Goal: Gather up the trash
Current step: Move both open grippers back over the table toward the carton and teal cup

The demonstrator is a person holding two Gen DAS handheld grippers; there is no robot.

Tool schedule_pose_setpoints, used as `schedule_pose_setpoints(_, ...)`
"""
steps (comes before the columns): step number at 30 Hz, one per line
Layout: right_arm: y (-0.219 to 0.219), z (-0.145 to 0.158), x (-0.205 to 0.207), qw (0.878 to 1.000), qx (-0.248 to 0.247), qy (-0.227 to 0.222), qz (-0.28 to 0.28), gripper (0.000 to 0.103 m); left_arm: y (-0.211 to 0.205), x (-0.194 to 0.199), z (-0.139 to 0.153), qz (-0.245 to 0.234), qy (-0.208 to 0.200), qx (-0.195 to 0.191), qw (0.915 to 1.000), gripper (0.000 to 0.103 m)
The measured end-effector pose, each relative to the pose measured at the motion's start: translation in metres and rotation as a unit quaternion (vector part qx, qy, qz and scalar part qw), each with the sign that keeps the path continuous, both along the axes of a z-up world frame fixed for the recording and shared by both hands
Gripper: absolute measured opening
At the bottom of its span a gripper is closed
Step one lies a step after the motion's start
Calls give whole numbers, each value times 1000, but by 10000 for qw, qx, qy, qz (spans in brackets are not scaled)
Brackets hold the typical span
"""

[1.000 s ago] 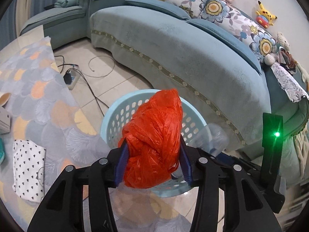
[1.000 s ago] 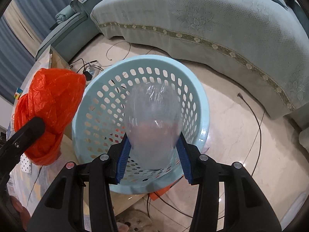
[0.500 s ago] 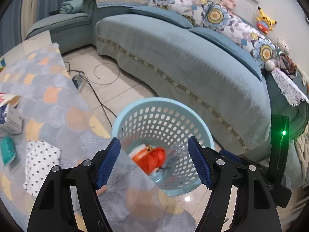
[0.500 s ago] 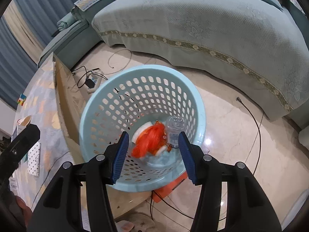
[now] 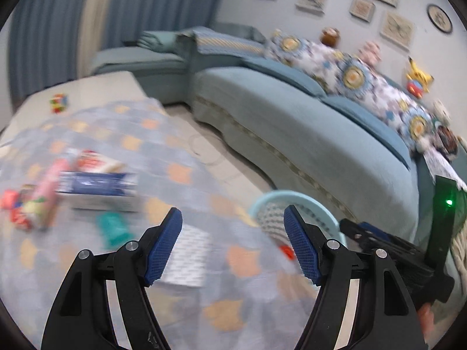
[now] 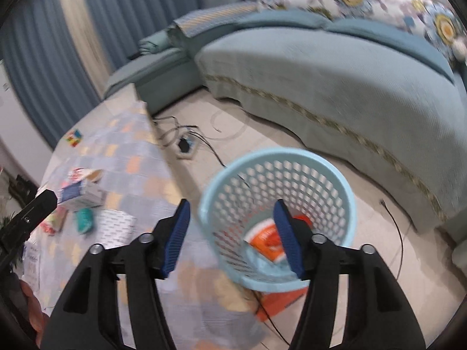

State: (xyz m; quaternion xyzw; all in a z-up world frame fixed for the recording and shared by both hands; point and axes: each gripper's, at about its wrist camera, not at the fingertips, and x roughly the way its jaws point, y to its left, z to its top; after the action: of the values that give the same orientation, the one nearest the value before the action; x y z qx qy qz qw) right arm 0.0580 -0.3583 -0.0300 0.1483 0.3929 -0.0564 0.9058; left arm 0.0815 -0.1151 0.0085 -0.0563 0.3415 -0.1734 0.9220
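Observation:
A light blue perforated basket (image 6: 315,163) stands on the floor beside the table, with orange-red trash (image 6: 267,242) lying at its bottom. Its rim (image 5: 294,197) also shows in the left wrist view. My left gripper (image 5: 233,243) is open and empty above the patterned tablecloth (image 5: 175,175). My right gripper (image 6: 232,240) hangs over the basket's near edge, its jaws opening with nothing between them. On the table lie a blue and white box (image 5: 99,189), a teal packet (image 5: 112,230), a dotted white cloth (image 5: 186,258) and a pink and red wrapper heap (image 5: 32,201).
A long teal sofa (image 6: 335,73) with flowered cushions curves behind the basket. A power strip with cables (image 6: 186,143) lies on the tiled floor. An orange flat item (image 6: 280,303) sits under the basket. Blue curtains (image 6: 38,58) hang at the back left.
The red bag and clear bottle dropped from the grippers into the basket. Both grippers opened, rose and swung left toward the table; the view is now motion-blurred.

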Motion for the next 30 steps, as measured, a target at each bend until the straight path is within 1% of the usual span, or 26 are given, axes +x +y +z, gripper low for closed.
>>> schedule_pose_setpoints(3, 28, 17, 1, 9992, -13, -219, 321, 58, 46, -11, 18, 416, -157, 14, 9990, 71)
schedule_pose_setpoints(7, 73, 37, 2, 9958, -110, -458, 787, 62, 111, -28, 37, 1078, -282, 333, 9932, 72)
schedule_pose_setpoints(8, 81, 40, 1, 9948, -124, -495, 878, 63, 131, -32, 41, 1296, -271, 468, 9901, 75)
schedule_pose_setpoints(11, 120, 46, 3, 9905, -207, -557, 1238, 64, 179, -43, 45, 1877, -170, 805, 9788, 78)
schedule_pose_setpoints(12, 128, 47, 3, 9895, -221, -561, 1317, 64, 195, -46, 45, 2058, -98, 886, 9745, 80)
schedule_pose_setpoints(15, 160, 46, 7, 9849, -298, -547, 1616, 66, 234, -52, 39, 2440, 142, 997, 9645, 80)
schedule_pose_setpoints(17, 179, 44, 10, 9815, -374, -507, 1807, 66, 260, -55, 28, 2640, 363, 1035, 9583, 80)
schedule_pose_setpoints(20, 202, 39, 14, 9772, -472, -443, 2021, 67, 289, -49, 12, 2810, 729, 1097, 9506, 80)
schedule_pose_setpoints(23, 217, 31, 19, 9748, -485, -354, 2148, 67, 305, -39, -7, 2790, 1045, 1210, 9469, 80)
schedule_pose_setpoints(28, 234, 13, 32, 9724, -540, -181, 2263, 67, 317, -26, -36, 2799, 1464, 1416, 9382, 80)
schedule_pose_setpoints(30, 238, 5, 40, 9716, -537, -80, 2305, 67, 318, -22, -43, 2827, 1570, 1495, 9344, 78)
